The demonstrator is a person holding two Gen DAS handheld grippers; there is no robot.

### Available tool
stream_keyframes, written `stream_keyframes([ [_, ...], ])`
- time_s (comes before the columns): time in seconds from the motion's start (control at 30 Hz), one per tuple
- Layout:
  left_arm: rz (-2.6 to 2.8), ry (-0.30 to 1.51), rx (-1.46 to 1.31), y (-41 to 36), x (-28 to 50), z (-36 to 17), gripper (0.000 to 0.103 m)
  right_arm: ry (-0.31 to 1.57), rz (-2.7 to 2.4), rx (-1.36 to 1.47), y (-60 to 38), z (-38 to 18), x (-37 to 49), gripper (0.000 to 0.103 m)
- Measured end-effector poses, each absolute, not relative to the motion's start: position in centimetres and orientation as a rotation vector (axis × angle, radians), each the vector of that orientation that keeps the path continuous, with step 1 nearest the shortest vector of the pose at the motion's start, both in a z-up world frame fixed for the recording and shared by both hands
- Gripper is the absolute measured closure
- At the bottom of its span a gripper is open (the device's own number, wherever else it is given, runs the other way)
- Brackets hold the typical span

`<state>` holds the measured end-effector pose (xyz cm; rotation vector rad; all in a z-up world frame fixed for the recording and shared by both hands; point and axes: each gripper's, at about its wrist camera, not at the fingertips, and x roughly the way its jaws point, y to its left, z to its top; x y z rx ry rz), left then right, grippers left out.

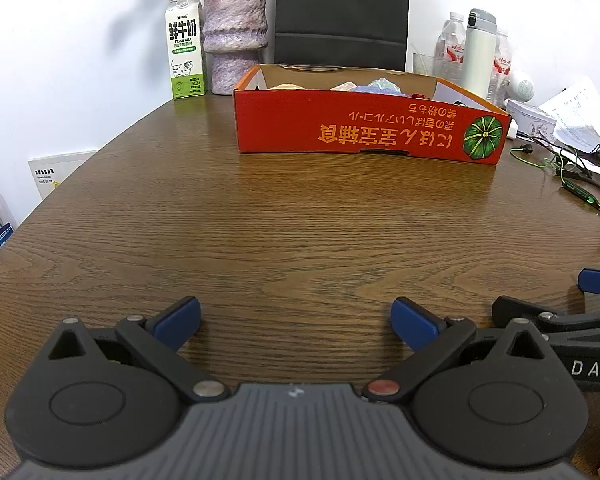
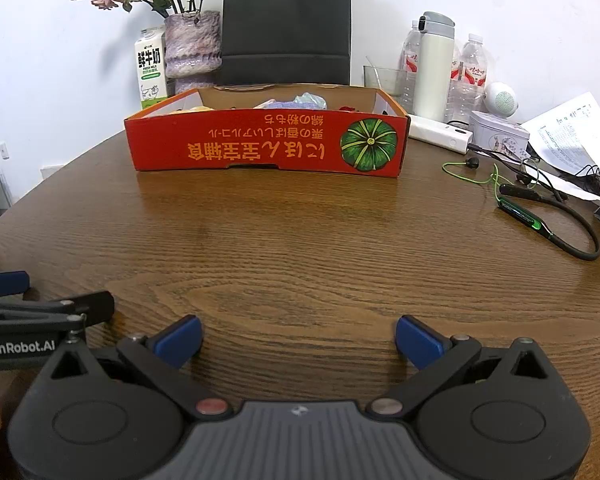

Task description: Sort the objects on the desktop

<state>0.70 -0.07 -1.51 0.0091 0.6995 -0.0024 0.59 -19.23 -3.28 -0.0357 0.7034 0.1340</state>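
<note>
A red cardboard box with a green pumpkin picture stands at the far middle of the wooden table; it also shows in the right wrist view. Several pale objects lie inside, mostly hidden by its wall. My left gripper is open and empty, low over the near table. My right gripper is open and empty, beside the left one. The right gripper's blue pad shows at the left view's right edge.
A milk carton, a purple vase and a black bag stand behind the box. Bottles and a white flask, a tin, papers and a green-black neckband earphone lie at the right.
</note>
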Motion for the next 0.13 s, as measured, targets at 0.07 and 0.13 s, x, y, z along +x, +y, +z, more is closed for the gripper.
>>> stream_keyframes([
  [0.07, -0.003, 0.7, 0.009, -0.08, 0.69, -1.49, 0.0, 0.704, 0.134, -0.036, -19.22, -3.31, 0.58, 0.0],
  [0.13, -0.003, 0.7, 0.01, -0.04, 0.7, -1.49, 0.0, 0.703, 0.134, -0.036, -19.22, -3.3, 0.58, 0.0],
])
